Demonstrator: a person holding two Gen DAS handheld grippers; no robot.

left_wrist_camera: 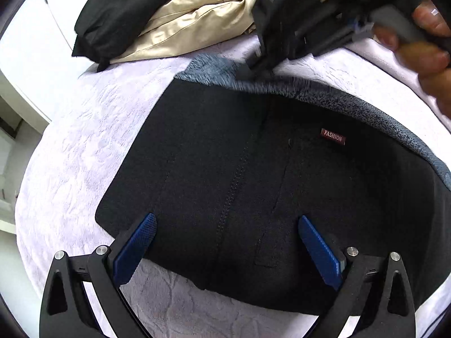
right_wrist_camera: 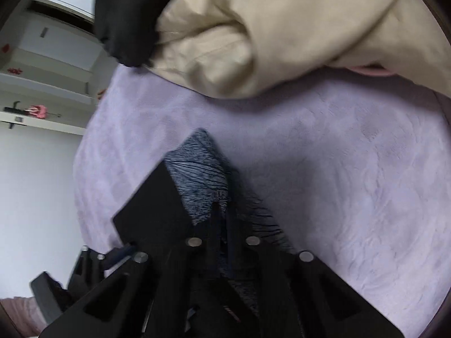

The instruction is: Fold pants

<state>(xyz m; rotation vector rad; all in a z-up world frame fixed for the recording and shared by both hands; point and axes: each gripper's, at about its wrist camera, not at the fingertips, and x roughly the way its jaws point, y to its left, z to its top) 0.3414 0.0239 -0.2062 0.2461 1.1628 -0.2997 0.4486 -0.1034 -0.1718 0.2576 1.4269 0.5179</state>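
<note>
The black fleece-lined pants with a red "FASHION" label lie flat on the pale lilac textured bedspread, already doubled into a broad dark panel with the mottled blue-grey lining showing along the far edge. The left gripper hovers at the near edge with its blue-padded fingers spread wide apart, one over each side of the panel and gripping nothing. The right gripper is across the panel at the far edge — its jaws are drawn together on the blue-grey lining corner, pinching it.

The pants' long axis seems to run across the left gripper's view, from the near-left corner out towards the right, where the cloth passes out of view. So the seized far edge lies straight ahead of the left gripper, and the right one is the nearer (and only) hold on it. Judging from this, the coming fold would carry that edge towards the left gripper.

A folded beige garment and a black one sit just beyond, well clear of the pants.
</note>
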